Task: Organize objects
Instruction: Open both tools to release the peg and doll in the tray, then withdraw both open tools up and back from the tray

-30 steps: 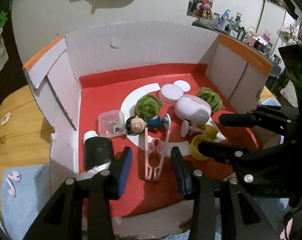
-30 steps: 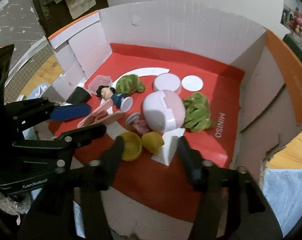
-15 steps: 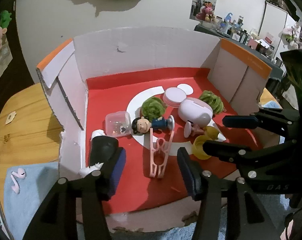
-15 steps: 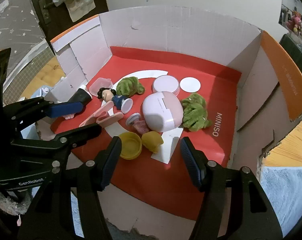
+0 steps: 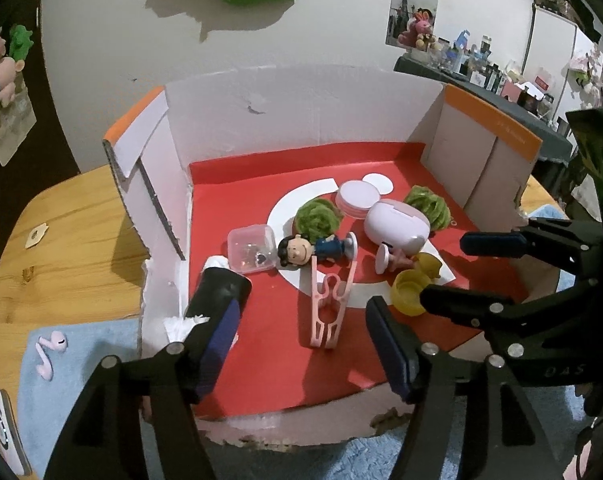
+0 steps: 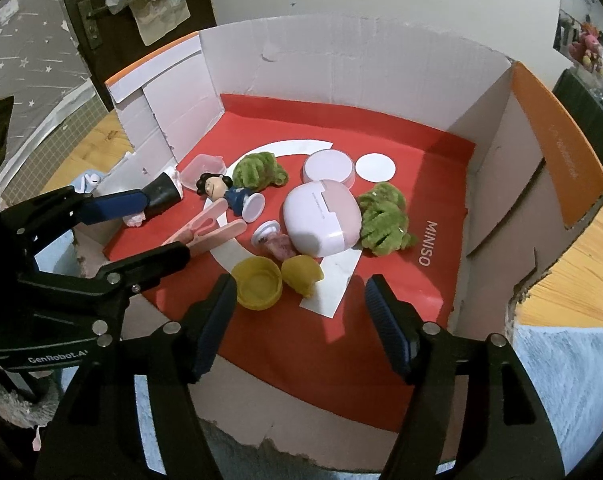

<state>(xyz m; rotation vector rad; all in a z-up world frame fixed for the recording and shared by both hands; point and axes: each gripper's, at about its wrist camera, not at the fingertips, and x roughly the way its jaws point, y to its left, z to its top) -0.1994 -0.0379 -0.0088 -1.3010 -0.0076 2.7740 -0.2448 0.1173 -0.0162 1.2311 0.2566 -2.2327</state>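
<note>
Left wrist view: pink clip [image 5: 330,308] lies on the red floor of the cardboard box [image 5: 205,112], at twelve o'clock from the left gripper [image 5: 301,344], its long axis pointing away along the spread, empty fingers. That hand seems nearer; the right gripper [image 6: 301,312], also spread, faces the yellow cap [image 6: 258,285]. Wooden table [image 5: 61,248] and cluttered room lie beyond.

The left gripper [image 5: 301,340] and the right gripper [image 6: 301,312] both hang above the near edge of the box [image 6: 381,60]. Each one has its fingers spread wide and holds nothing. They are side by side, pointing inward.
</note>
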